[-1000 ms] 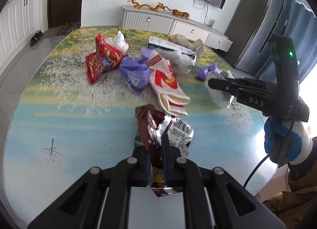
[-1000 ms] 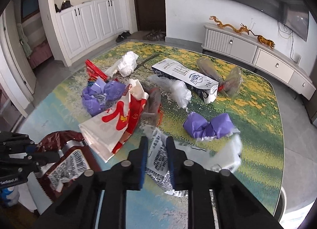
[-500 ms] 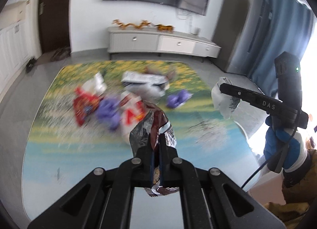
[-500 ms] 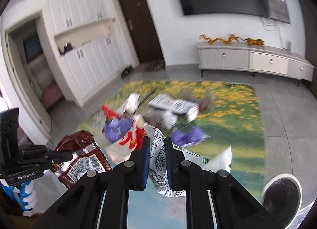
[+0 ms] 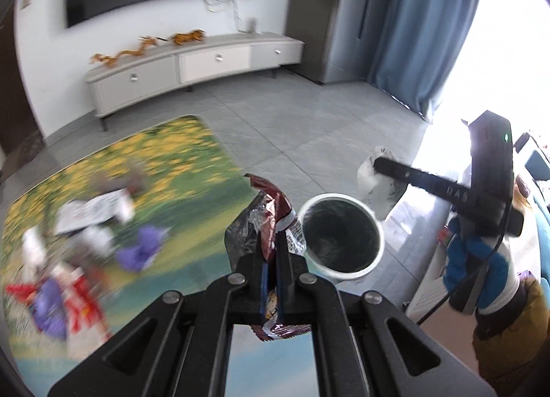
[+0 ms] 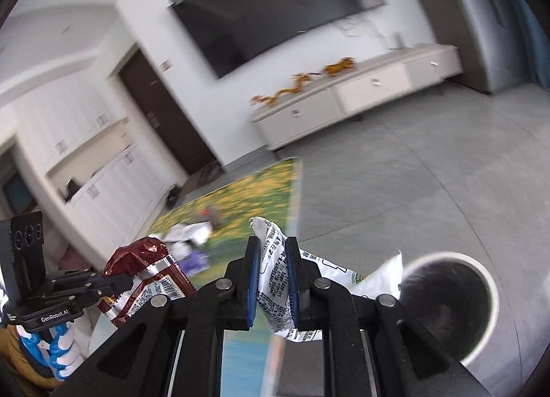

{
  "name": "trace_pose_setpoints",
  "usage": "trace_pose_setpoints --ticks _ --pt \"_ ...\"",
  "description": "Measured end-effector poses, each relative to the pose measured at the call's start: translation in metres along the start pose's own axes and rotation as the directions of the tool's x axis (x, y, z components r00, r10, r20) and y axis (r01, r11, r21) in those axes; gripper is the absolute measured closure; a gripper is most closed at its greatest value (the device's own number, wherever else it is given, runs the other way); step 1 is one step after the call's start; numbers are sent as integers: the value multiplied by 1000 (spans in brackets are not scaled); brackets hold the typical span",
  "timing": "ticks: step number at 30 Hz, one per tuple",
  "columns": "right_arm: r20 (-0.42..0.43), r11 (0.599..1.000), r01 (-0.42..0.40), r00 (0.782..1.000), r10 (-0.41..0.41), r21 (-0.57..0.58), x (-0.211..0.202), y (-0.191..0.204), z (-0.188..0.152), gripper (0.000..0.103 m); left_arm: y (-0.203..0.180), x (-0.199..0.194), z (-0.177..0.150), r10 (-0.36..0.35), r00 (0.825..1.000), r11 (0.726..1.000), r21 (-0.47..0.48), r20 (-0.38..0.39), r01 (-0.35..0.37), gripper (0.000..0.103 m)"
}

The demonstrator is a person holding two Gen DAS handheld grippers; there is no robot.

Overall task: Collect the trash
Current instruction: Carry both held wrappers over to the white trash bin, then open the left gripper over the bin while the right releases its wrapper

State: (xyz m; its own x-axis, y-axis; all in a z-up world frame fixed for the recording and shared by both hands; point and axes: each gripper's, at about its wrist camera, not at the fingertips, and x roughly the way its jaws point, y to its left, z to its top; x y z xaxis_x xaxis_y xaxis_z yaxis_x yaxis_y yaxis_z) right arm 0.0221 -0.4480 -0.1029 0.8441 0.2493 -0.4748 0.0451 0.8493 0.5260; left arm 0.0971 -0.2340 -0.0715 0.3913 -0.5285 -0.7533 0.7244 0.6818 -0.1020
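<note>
The bench, printed with yellow flowers and blue, carries blurred litter at nine o'clock: a white carton, a purple wrapper, a red-and-white bag. On the grey tiled floor at three o'clock stands a white bin.

black tongs with blue pads, silver screws, a green light; blue-and-white glove, mustard sleeve

A dark red, silver-edged wrapper was pinched between black jaws — a white, black-printed wrapper between blue-padded ones.
</note>
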Motion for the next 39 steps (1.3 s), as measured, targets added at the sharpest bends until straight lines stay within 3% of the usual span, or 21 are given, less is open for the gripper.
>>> trace_pose_setpoints --ticks 7,15,20,24,27,30,38,39 --pt "15 988 56 998 -59 147 2 -73 5 89 -53 86 51 -51 997 998 41 -54 54 100" --pt "15 952 116 992 -125 285 2 -141 0 86 -84 165 69 -94 988 995 6 -120 95 98" --pt "0 932 167 984 -177 321 1 -161 -4 83 -91 195 75 -149 977 989 -42 -150 145 97" --pt "-4 925 197 978 -207 325 0 -170 -4 78 -95 191 75 -177 974 984 -51 -141 172 94" --pt "-6 922 214 975 -224 323 -1 -168 -5 74 -96 173 73 -139 986 990 -21 -92 137 78" --pt "-3 922 223 972 -234 318 -4 -159 -5 73 -92 158 72 -114 992 993 -19 -49 114 76" --pt "54 949 245 964 -260 196 -26 -97 15 58 -78 93 61 -48 996 999 7 74 47 75" --pt "62 952 246 963 -261 181 -27 -91 17 57 -74 85 59 -45 996 999 14 77 44 68"
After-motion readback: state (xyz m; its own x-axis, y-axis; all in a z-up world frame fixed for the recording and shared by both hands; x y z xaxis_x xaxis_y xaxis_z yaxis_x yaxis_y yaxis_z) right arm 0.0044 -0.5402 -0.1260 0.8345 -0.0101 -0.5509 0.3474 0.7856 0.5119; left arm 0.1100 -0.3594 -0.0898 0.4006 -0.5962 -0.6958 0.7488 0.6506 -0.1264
